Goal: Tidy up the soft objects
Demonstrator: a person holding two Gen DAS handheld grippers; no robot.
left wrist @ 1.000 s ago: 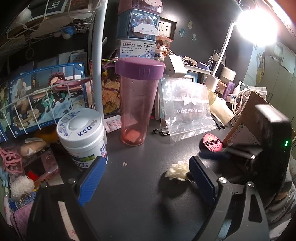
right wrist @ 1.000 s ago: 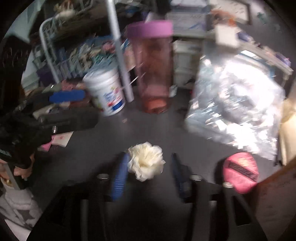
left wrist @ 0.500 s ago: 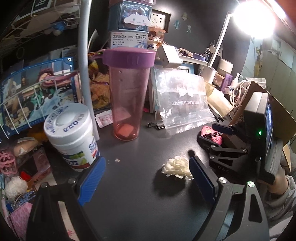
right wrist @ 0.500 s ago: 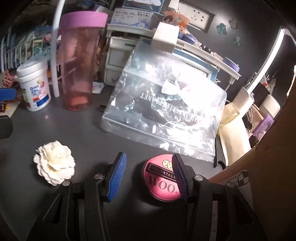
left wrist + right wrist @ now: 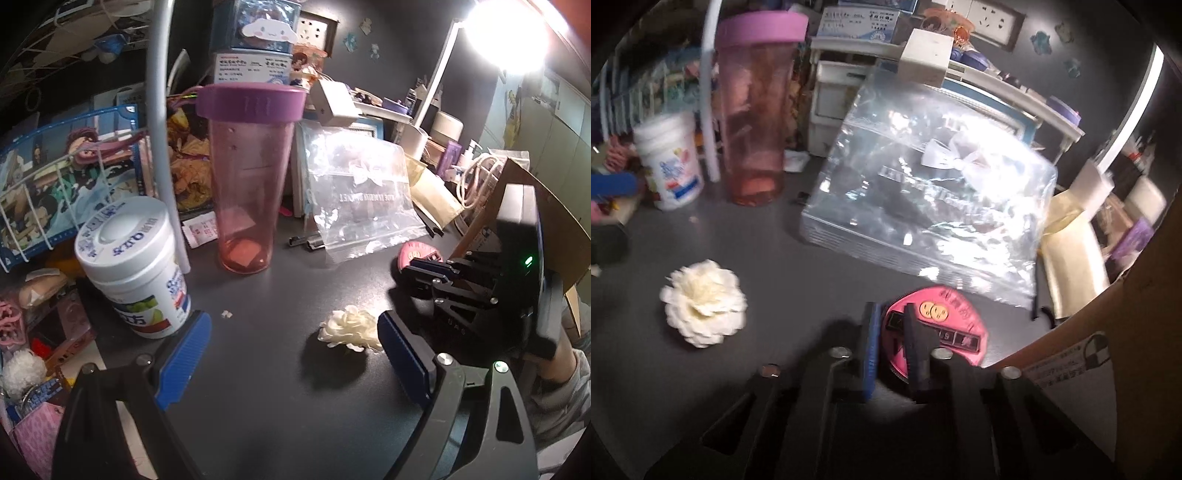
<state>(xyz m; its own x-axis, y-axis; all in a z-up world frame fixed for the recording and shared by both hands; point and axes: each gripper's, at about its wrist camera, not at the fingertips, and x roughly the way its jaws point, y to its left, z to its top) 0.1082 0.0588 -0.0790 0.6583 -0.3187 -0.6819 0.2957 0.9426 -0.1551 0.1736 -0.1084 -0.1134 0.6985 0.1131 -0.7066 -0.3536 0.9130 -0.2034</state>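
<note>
A cream fabric flower point(image 5: 351, 329) lies on the dark desk; it also shows in the right wrist view point(image 5: 704, 302), left of my right gripper. My left gripper point(image 5: 291, 354) is open, and the flower lies just inside its right finger. My right gripper point(image 5: 892, 345) has its jaws nearly together over the edge of a pink round tin point(image 5: 945, 325); I cannot tell whether they pinch it. The right gripper also shows in the left wrist view point(image 5: 432, 269), at the tin point(image 5: 417, 253). A clear zip bag point(image 5: 931, 206) leans behind the tin.
A pink tumbler with a purple lid point(image 5: 247, 177) and a white gum tub point(image 5: 133, 266) stand at the back left beside a white pole point(image 5: 162, 122). A cardboard box point(image 5: 1108, 350) stands at the right. Shelves and clutter line the back.
My right gripper moved right from the flower to the pink tin and its jaws narrowed sharply. The left gripper stayed open, drifting slightly.
</note>
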